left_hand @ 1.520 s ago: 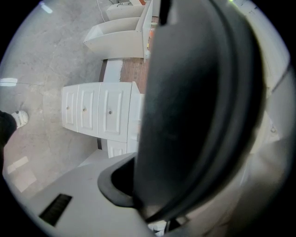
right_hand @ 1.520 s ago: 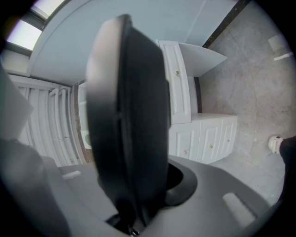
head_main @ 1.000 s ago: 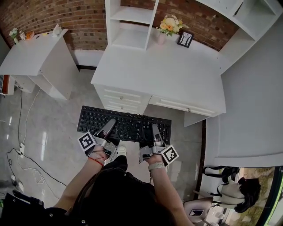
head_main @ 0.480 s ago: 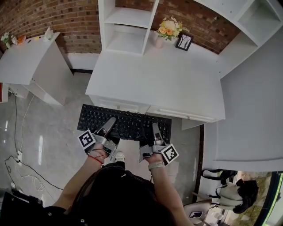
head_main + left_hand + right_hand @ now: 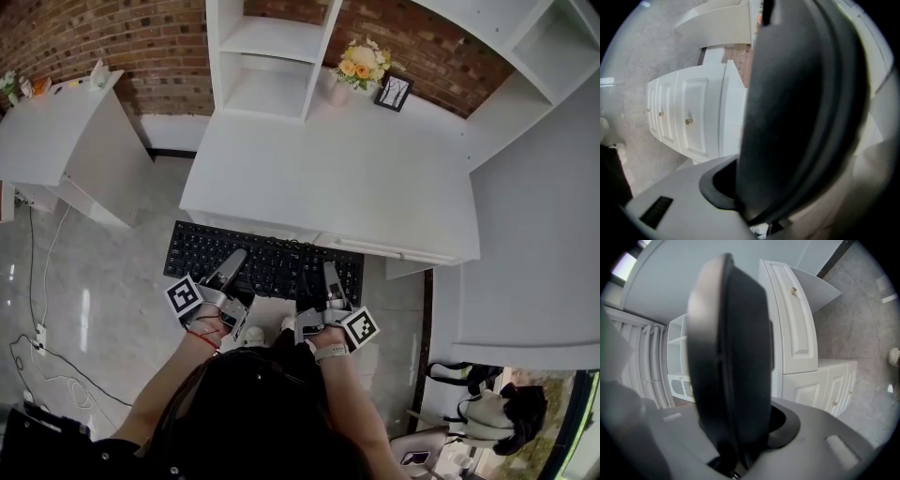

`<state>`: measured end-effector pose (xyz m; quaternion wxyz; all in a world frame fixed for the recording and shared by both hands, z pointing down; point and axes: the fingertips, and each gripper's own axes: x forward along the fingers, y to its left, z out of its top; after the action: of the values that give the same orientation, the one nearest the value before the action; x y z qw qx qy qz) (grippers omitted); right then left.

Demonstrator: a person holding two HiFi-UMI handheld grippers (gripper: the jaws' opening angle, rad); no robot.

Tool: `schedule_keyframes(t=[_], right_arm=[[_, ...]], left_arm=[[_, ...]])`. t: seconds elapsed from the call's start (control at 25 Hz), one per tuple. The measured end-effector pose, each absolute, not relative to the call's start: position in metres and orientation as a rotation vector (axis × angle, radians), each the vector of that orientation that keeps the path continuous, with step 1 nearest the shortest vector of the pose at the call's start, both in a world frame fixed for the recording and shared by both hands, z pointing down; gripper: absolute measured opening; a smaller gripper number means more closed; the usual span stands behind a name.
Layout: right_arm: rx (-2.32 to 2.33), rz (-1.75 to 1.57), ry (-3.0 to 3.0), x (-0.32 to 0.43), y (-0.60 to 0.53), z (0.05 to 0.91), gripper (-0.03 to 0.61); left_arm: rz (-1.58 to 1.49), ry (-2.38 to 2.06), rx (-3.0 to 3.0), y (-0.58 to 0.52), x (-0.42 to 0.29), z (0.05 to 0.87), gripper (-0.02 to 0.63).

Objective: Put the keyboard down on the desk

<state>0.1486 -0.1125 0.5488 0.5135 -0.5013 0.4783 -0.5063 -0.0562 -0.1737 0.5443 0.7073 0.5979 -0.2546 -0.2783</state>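
– holding anything, those two grippers?
– yes. the left gripper (image 5: 234, 261) and the right gripper (image 5: 329, 274) are both clenched on the keyboard (image 5: 264, 264). they grasp it from its near long edge, the left one left of the middle and the right one towards the right end.
– sure of the grip?
– in each gripper view the dark board fills the gap between the fingers (image 5: 670, 204), which press on it from both sides.
– so where is the keyboard?
– in the air, keys up and about level, over the floor (image 5: 103, 281). it is on the near side of the white tabletop (image 5: 356, 178) and not resting on it. in the head view its far edge runs right along the tabletop's near edge. i can't tell whether the two overlap.
– what stands on the tabletop?
– flowers (image 5: 361, 56) and a small frame (image 5: 393, 89) at the far edge, by the brick wall (image 5: 112, 37). white shelves (image 5: 267, 56) rise at the far left.
– anything else?
– drawers (image 5: 693, 133) with round knobs sit under the tabletop, seen in the left gripper view. a white side table (image 5: 56, 122) stands well apart to the left.
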Motion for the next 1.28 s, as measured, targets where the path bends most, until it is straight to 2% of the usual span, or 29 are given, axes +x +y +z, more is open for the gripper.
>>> schedule_keyframes(t=[1.28], right_arm=[[-1.248,-1.371,1.029,0.200,-0.234,0.578,0.087]], left_arm=[[-0.565,-0.645,1.223,-0.291,-0.004,0.565,0.103]])
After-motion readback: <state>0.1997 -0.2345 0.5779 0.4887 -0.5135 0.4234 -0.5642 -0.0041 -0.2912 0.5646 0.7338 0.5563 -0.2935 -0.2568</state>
